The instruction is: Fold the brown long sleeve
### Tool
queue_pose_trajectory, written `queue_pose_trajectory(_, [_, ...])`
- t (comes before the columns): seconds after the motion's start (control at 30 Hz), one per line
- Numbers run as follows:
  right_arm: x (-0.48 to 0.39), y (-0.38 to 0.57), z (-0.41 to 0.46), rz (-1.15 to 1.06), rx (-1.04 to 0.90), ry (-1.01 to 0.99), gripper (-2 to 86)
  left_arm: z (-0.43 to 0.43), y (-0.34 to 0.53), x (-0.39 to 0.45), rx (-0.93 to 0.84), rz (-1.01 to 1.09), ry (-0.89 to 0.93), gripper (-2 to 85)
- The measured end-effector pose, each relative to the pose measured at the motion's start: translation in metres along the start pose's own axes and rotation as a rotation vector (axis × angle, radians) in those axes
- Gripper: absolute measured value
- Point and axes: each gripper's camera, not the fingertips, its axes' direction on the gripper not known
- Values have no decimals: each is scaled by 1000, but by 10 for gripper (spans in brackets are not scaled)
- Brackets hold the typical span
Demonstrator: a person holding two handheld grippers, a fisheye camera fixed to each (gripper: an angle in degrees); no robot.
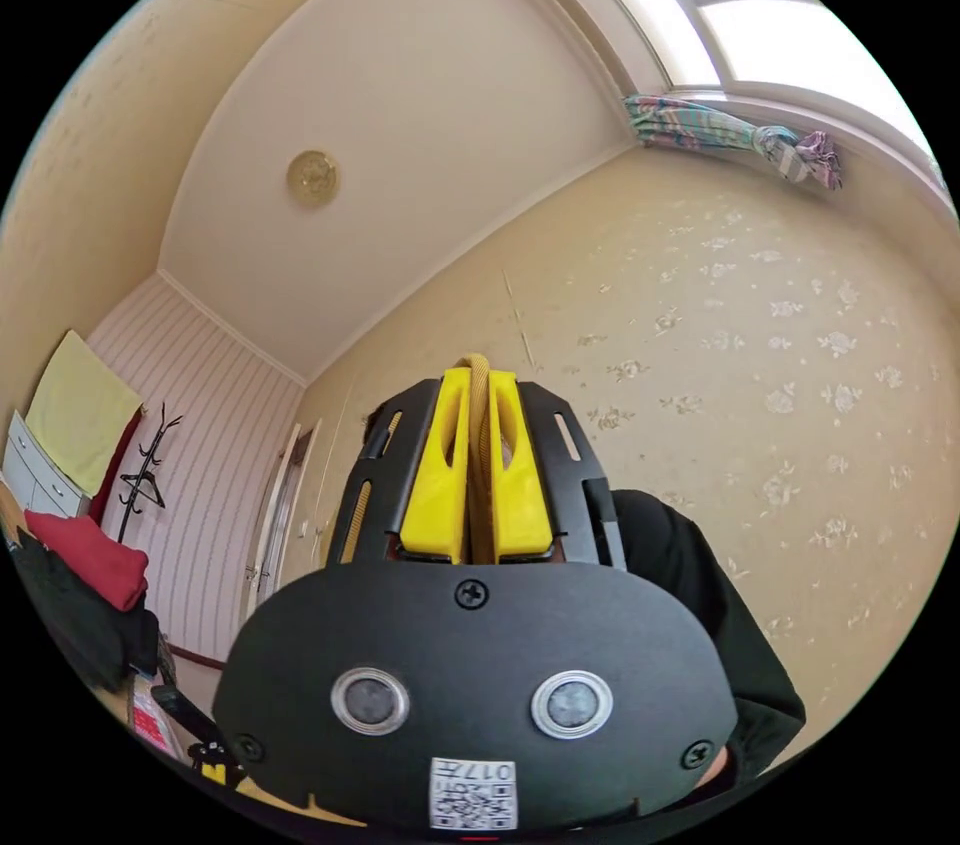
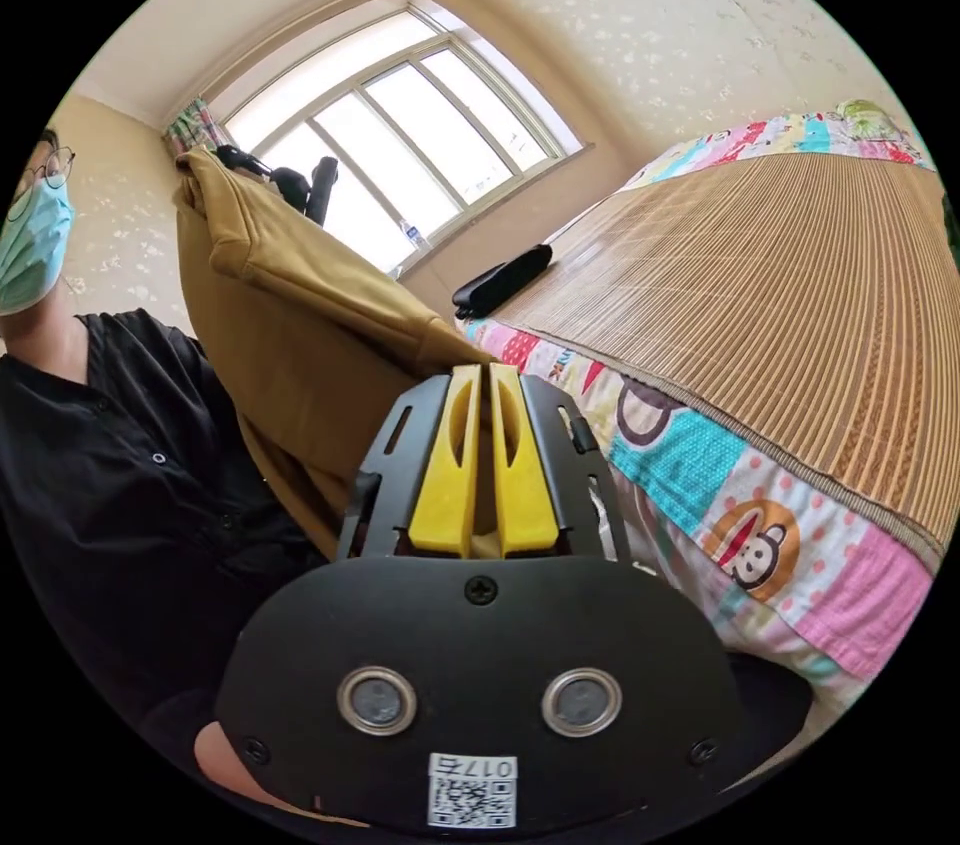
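Clamped between the jaws of the right gripper (image 2: 485, 455) is one edge of the brown long sleeve (image 2: 290, 325), which is held up in the air, likely so it can be spread on the bed (image 2: 800, 305); one strip of brown fabric is pinched by the closed left gripper (image 1: 478, 465). Counted: two grippers, one garment, one bed, one window (image 2: 400, 135)

Left gripper view: round ceiling lamp (image 1: 313, 178) upper left; bunched patterned curtain (image 1: 735, 137) upper right under window; coat stand (image 1: 143, 475) at left against striped wall; red cloth (image 1: 92, 557) lower left.

Right gripper view: woven bamboo mat (image 2: 780, 305) at right over patchwork bedsheet (image 2: 720, 505); black pouch (image 2: 502, 280) at centre by mat's far edge; window (image 2: 400, 155) upper centre.
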Motion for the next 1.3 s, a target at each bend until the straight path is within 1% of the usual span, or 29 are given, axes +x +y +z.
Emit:
queue_pose_trajectory(0.07, [-6, -12, -16, -14, 41, 32, 19, 2, -5, 2, 1, 9, -7, 35])
queue_pose_trajectory(0.17, [-22, -26, -54, -10, 166, 110, 12, 7, -15, 6, -20, 24, -31, 35])
queue_pose_trajectory(0.23, [-41, -36, -103, 9, 336, 147, 8, 11, -29, 22, -79, 60, -140, 35])
queue_pose_trajectory(0.27, [-47, -38, -118, 5, 384, 154, 8, 11, -33, 27, -96, 67, -179, 36])
queue_pose_trajectory(0.33, [-81, -47, -173, -32, 547, 206, 5, 15, -50, 48, -175, 89, -391, 36])
queue_pose_trajectory(0.37, [-91, -49, -186, -42, 585, 224, 5, 16, -54, 54, -193, 97, -454, 36])
queue_pose_trajectory(0.43, [-132, -53, -234, -33, 754, 315, 3, 17, -70, 72, -234, 89, -737, 36])
queue_pose_trajectory(0.47, [-143, -51, -244, -22, 820, 339, 3, 17, -74, 77, -238, 90, -811, 36])
queue_pose_trajectory(0.5, [-169, -49, -260, -44, 923, 363, 3, 19, -80, 84, -244, 108, -943, 35])
queue_pose_trajectory(0.53, [-199, -52, -268, -120, 973, 381, 3, 23, -84, 87, -262, 127, -1032, 35])
queue_pose_trajectory(0.57, [-214, -56, -270, -162, 981, 396, 3, 25, -86, 86, -269, 131, -1053, 35])
queue_pose_trajectory(0.63, [-275, -70, -263, -337, 1020, 498, 3, 31, -92, 78, -244, 154, -1069, 34])
queue_pose_trajectory(0.73, [-327, -82, -243, -445, 1088, 594, 3, 36, -94, 67, -173, 205, -1001, 33])
queue_pose_trajectory(0.8, [-337, -89, -232, -471, 1134, 607, 3, 43, -98, 59, -136, 245, -1034, 32])
queue_pose_trajectory(0.87, [-334, -105, -219, -461, 1136, 664, 3, 48, -110, 43, -117, 261, -1163, 32])
queue_pose_trajectory(0.93, [-306, -152, -197, -408, 1064, 787, 4, 40, -151, -5, -135, 237, -1391, 33])
queue_pose_trajectory(0.97, [-294, -169, -192, -386, 1035, 819, 4, 35, -165, -23, -144, 230, -1452, 33])
queue_pose_trajectory(1.03, [-217, -255, -161, -283, 893, 1021, 5, -6, -238, -121, -200, 156, -1681, 41])
queue_pose_trajectory(1.07, [-189, -282, -150, -247, 851, 1084, 6, -23, -256, -150, -205, 118, -1741, 44])
queue_pose_trajectory(1.1, [-127, -335, -127, -163, 746, 1172, 7, -63, -286, -203, -198, 25, -1863, 52])
queue_pose_trajectory(1.13, [-60, -377, -106, -61, 612, 1198, 9, -103, -303, -245, -199, -76, -1964, 60])
queue_pose_trajectory(1.17, [-28, -392, -95, -8, 537, 1193, 9, -122, -307, -264, -224, -132, -2001, 64])
queue_pose_trajectory(1.2, [26, -407, -75, 92, 412, 1154, 11, -156, -304, -294, -264, -252, -2052, 73])
queue_pose_trajectory(1.23, [62, -404, -51, 116, 345, 1118, 13, -179, -290, -314, -289, -318, -2065, 78])
queue_pose_trajectory(1.27, [74, -399, -38, 112, 322, 1118, 13, -187, -280, -322, -309, -324, -2057, 78])
queue_pose_trajectory(1.3, [95, -385, -10, 104, 281, 1116, 13, -199, -254, -336, -365, -311, -2040, 76])
